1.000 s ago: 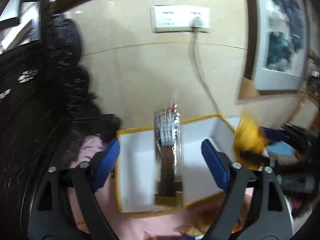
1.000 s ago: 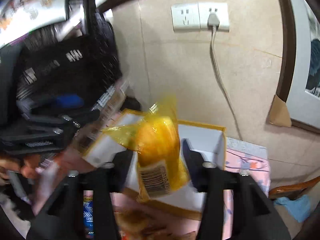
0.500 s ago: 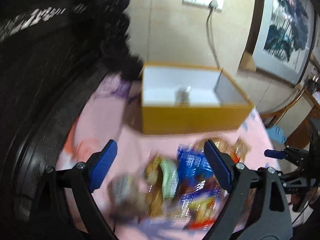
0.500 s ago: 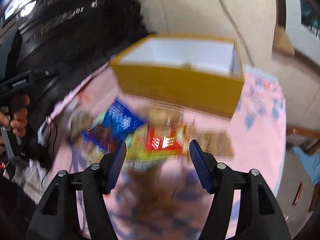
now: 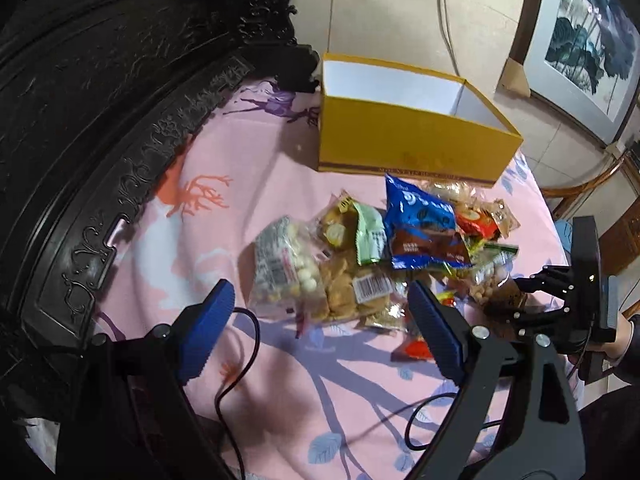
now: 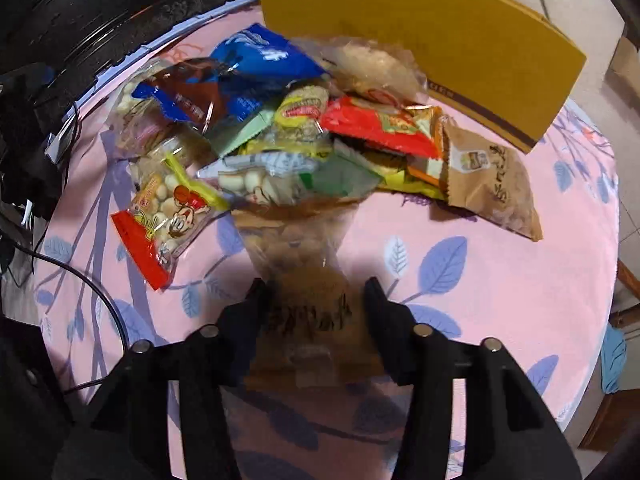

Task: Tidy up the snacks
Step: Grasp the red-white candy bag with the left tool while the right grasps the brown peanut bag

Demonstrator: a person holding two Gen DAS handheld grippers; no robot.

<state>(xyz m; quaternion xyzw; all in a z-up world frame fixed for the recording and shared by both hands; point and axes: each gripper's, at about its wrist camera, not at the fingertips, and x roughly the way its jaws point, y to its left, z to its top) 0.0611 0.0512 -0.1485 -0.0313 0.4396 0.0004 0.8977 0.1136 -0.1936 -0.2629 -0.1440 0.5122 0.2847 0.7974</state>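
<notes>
Lying in a loose heap on the pink leaf-printed tablecloth (image 6: 500, 280), the snack packets (image 6: 304, 136) sat just in front of the yellow box (image 5: 404, 140), which stood open-topped with a white inside toward the table's far edge, near the tiled wall (image 5: 380, 8). A blue-and-brown packet (image 5: 420, 228) lay on top of the heap on the box side, a red packet (image 6: 376, 128) and a brown paper pouch (image 6: 492, 188) toward the right edge of the table, and a clear bag of white round sweets (image 5: 280, 268) and a red-edged cartoon packet (image 6: 160, 216) on the left side.

At the near side of the heap, a clear-topped brown snack bag (image 6: 304, 280) reached out of the pile toward the table's near edge, and the right gripper (image 6: 316, 304) had its jaws on either side of the bag's brown lower end. Those jaws had just been closing, and both pads appeared to touch the bag's sides, gripping it.

The left gripper (image 5: 320, 320) hung above the tablecloth on the near-left side of the heap, its blue-padded jaws spread wide with nothing between them, the bag of white sweets just beyond. A black cable (image 5: 240, 360) looped over the cloth beneath it. Dark carved wooden furniture (image 5: 120, 120) curved round the table's left edge, and a framed painting (image 5: 588, 36) leaned against the wall past the right corner.
</notes>
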